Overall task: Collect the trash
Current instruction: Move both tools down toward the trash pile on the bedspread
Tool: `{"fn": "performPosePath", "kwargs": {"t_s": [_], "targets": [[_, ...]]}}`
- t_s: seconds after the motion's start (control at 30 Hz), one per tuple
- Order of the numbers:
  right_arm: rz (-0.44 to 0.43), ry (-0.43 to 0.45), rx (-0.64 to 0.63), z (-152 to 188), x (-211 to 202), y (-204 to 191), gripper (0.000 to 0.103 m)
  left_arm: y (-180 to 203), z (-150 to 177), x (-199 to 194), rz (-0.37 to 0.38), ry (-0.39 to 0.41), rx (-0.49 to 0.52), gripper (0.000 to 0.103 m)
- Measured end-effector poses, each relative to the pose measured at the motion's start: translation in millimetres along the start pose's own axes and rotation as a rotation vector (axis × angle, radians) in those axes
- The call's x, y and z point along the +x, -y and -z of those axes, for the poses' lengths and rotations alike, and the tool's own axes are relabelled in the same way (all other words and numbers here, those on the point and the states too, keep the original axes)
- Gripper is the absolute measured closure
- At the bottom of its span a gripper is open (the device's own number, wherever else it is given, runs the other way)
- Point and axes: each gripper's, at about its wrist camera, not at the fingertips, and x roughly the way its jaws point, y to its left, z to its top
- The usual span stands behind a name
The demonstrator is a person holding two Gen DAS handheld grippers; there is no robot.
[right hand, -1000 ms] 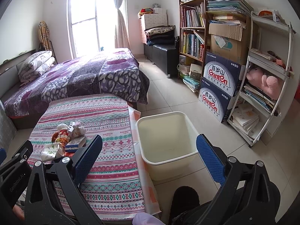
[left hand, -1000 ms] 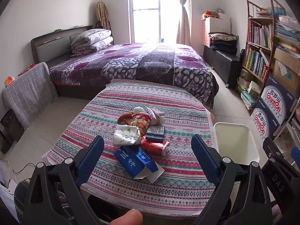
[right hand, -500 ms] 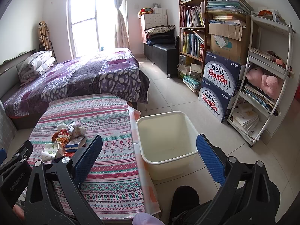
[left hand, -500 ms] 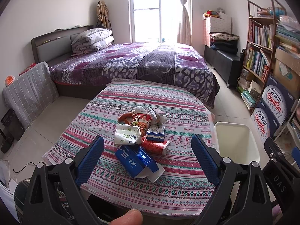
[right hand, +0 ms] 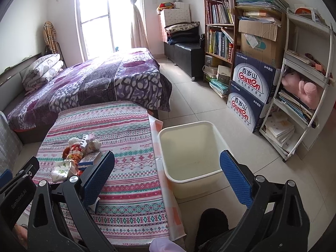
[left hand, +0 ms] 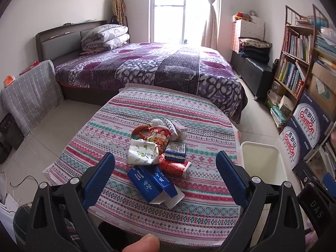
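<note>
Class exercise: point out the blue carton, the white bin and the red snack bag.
blue carton [left hand: 151, 182], left wrist view, top face.
white bin [right hand: 168, 169], right wrist view, near rim.
red snack bag [left hand: 160, 135], left wrist view, printed front.

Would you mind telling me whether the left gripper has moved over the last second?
No. In the left wrist view the left gripper frames the blue box and the white bin just as before, with only a slight drift.

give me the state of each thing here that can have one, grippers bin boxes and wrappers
left gripper: open, holding nothing
right gripper: open, holding nothing
bin: upright on the floor, empty
blue box: lying on the table, end flap open
white wrapper: crumpled
red snack bag: crumpled, in the pile
small blue box: closed, lying flat
</note>
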Motion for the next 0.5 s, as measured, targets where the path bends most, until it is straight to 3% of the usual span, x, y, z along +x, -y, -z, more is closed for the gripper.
{"fn": "performPosePath", "kwargs": {"t_s": [0.23,0.5], "targets": [[-0.034,-0.070,-0.044,-33,48,-33,0.007,-24,-49,49,-0.067,-0.012,-0.027,0.007],[-0.084,-0.224,-0.137,-65,117,-73,0.007,-52,-111,130,-0.074,-0.203,-0.089,0.007]]}}
